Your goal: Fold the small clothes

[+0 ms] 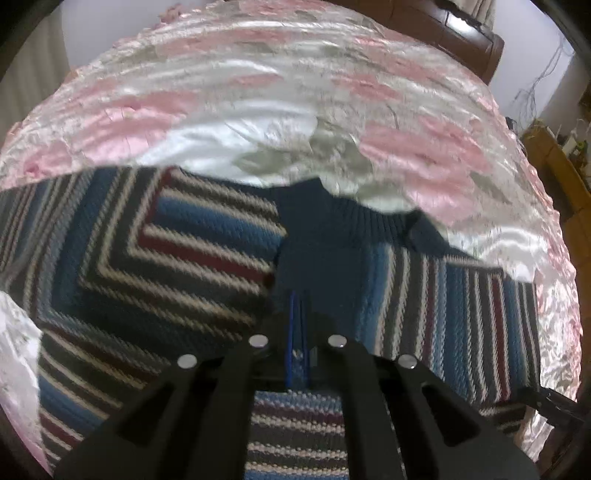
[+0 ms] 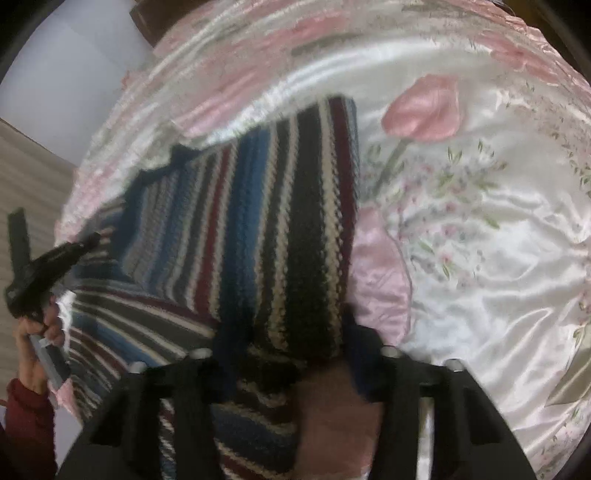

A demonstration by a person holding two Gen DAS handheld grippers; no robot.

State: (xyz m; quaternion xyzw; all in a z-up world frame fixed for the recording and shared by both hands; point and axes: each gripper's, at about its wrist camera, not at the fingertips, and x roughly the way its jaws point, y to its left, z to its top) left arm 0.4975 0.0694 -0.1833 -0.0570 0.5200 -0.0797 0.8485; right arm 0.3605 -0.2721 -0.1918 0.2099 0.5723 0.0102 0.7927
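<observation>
A knitted sweater [image 1: 192, 251] with blue, dark red, cream and black stripes and a navy collar [image 1: 332, 225] lies on a pink and white satin bedspread [image 1: 258, 110]. My left gripper [image 1: 297, 317] is shut, its blue pads pinched on the navy fabric just below the collar. In the right wrist view a hand [image 2: 33, 350] holds that left gripper [image 2: 86, 240] at the sweater's left edge. My right gripper [image 2: 291, 343] stands open, fingers wide apart. A striped sleeve [image 2: 288, 221] runs from the bedspread down between the fingers.
The floral bedspread [image 2: 480, 240] stretches to the right of the sweater. A dark wooden headboard [image 1: 443, 29] and a wall close the far side. Wooden furniture [image 1: 554, 158] stands at the right. Floor [image 2: 26, 177] shows beyond the bed's left edge.
</observation>
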